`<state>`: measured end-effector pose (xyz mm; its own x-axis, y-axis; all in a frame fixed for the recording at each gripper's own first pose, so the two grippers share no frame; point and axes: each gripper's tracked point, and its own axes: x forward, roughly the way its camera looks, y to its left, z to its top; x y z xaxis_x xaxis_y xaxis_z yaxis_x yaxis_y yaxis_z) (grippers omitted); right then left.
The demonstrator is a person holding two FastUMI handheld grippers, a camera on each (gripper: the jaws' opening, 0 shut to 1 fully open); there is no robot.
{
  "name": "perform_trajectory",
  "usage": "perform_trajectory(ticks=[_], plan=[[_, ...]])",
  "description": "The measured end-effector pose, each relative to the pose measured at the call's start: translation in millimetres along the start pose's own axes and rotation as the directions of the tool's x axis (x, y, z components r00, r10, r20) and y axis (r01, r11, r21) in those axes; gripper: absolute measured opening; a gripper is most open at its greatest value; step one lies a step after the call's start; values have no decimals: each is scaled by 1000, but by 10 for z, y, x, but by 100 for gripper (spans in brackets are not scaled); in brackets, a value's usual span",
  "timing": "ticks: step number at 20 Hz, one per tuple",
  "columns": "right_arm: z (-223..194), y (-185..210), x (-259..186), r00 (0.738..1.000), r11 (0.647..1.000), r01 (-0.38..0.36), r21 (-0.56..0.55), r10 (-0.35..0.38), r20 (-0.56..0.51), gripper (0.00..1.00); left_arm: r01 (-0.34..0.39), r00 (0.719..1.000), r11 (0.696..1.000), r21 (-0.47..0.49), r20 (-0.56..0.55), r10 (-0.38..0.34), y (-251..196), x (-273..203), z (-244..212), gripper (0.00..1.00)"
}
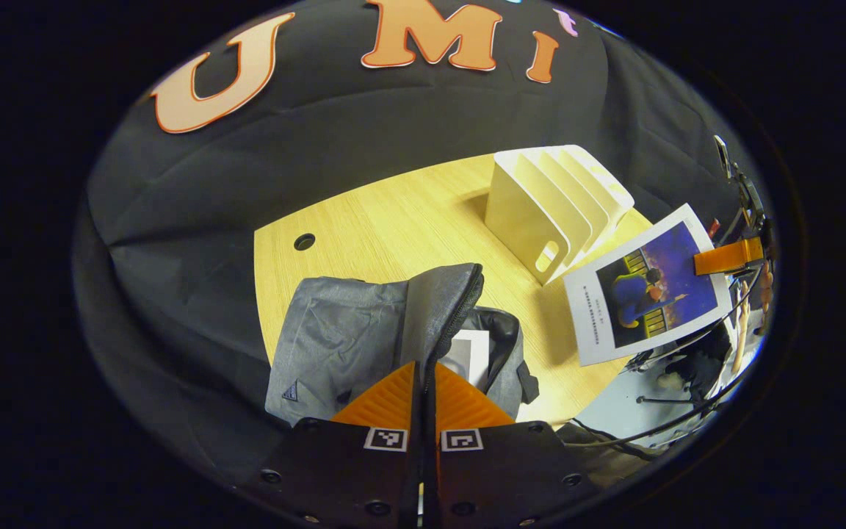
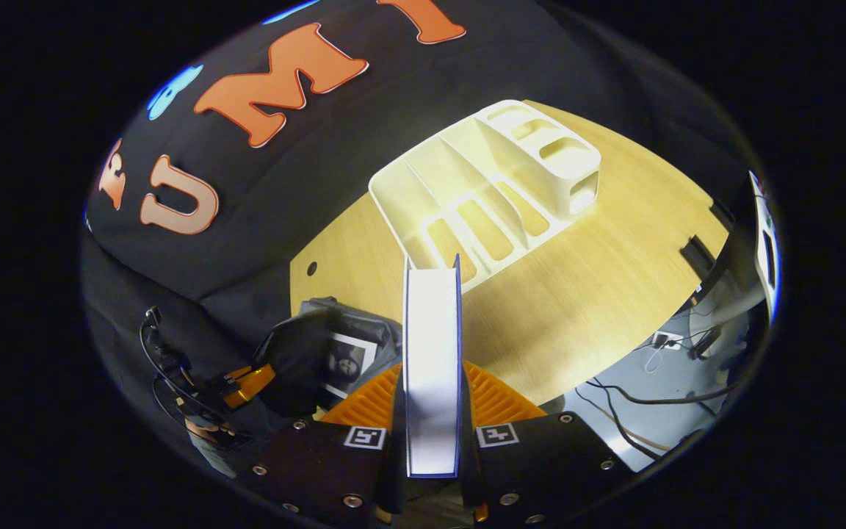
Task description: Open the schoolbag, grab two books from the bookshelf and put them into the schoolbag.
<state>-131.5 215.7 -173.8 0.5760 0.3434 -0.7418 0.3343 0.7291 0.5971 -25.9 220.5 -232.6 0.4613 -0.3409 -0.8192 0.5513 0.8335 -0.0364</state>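
1. A grey fabric schoolbag (image 1: 364, 330) is laid on the pale wooden table (image 1: 393, 213), at its near edge.
2. A white slotted plastic bookshelf (image 1: 555, 206) is stood on the table behind and to the right of the schoolbag, well apart from it.
3. A flat white-bordered book (image 1: 647, 294) is seen right of the bookshelf, above the table's edge.
4. A white book (image 1: 467, 353) is seen inside the schoolbag's mouth.

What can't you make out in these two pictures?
- Inside of the bag, left gripper view: its raised flap and the left gripper cover most of it.
- Cover of the book, right gripper view: seen edge-on in the right gripper.
- Print on the book's cover, left gripper view: too small.
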Motion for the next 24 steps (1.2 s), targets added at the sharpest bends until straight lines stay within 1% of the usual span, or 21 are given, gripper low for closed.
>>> perform_trajectory(ticks=[3, 7, 11, 12, 14, 19, 24], plan=[[-106, 143, 61, 999, 999, -38, 33, 37, 21, 29, -1, 1000, 1000, 21, 11, 1, 32, -55, 8, 4], [-204, 518, 137, 990, 989, -140, 45, 139, 16, 29, -5, 1000, 1000, 20, 25, 5, 83, -117, 16, 3], [-297, 842, 321, 977, 976, -214, 35, 214, 5, 29, -15, 999, 1000, 10, 45, 14, 166, -178, 48, 2], [-347, 943, 396, 971, 970, -240, 38, 240, -3, 29, -15, 998, 1000, 0, 54, 15, 175, -210, 58, 4], [-464, 1072, 546, 960, 959, -277, 63, 279, -23, 29, -27, 998, 1000, -5, 61, 27, 219, -241, 73, 3], [-598, 1221, 875, 934, 925, -353, 137, 358, -12, 29, -39, 997, 999, 8, 63, 38, 230, -265, 77, 2], [-717, 1413, 1186, 915, 888, -393, 238, 404, 3, 28, -39, 997, 999, 21, 64, 37, 180, -251, 111, 2]])
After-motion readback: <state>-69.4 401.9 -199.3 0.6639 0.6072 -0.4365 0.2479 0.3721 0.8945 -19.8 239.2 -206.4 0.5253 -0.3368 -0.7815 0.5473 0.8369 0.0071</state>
